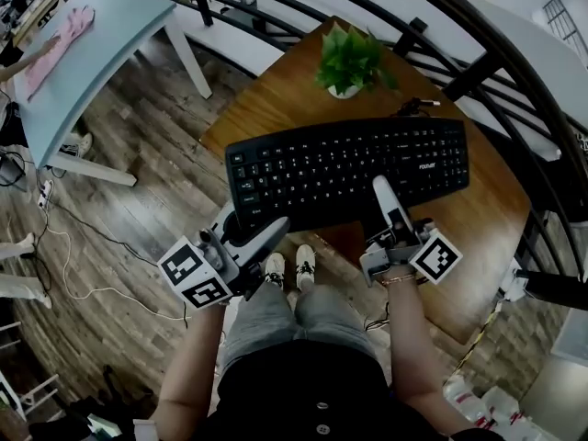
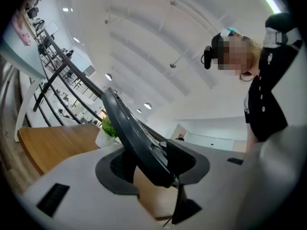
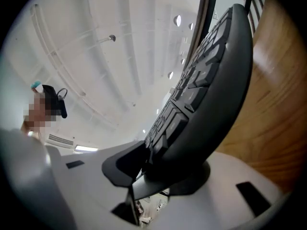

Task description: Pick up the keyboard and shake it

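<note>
I hold the left tongs (image 1: 271, 230) and right tongs (image 1: 382, 193) clenched on the keyboard (image 1: 349, 168) stretching ahead of them, well apart (for balance, I judge), so shaking cannot twist it.

Bright even daylight; strong fisheye warping, dark vignetted corners; sharp focus.

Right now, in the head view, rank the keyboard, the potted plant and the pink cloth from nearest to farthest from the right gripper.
1. The keyboard: clamped in the right gripper at its near edge.
2. The potted plant: beyond the keyboard, at the wooden table's far end.
3. The pink cloth: far left, on the pale blue table.
</note>
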A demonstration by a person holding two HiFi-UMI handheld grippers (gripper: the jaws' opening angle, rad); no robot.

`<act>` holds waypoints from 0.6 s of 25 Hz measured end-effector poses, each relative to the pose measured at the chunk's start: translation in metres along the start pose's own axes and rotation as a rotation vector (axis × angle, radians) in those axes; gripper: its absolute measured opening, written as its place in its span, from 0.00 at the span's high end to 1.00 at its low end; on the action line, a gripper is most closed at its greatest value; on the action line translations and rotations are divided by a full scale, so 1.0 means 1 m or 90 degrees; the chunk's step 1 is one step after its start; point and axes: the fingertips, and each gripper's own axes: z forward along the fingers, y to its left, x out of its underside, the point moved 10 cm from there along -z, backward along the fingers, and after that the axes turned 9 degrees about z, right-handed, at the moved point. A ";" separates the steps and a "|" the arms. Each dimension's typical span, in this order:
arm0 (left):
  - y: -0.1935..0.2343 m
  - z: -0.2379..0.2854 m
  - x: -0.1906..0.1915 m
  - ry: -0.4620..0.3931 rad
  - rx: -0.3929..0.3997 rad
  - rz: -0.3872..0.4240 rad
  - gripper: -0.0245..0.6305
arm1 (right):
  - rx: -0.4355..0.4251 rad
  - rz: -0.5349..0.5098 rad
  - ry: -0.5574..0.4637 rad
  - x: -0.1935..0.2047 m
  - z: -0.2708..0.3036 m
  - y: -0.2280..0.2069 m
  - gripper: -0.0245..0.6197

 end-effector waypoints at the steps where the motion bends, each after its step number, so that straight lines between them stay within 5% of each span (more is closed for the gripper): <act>1: -0.012 0.000 -0.016 -0.003 0.000 -0.018 0.69 | 0.019 -0.002 0.005 -0.007 -0.002 0.024 0.74; 4: -0.025 0.001 -0.034 -0.001 -0.005 -0.054 0.68 | 0.058 0.003 0.014 -0.015 -0.004 0.050 0.74; 15: 0.001 0.001 0.006 0.032 -0.045 -0.131 0.67 | 0.160 0.038 0.064 -0.008 0.004 0.005 0.72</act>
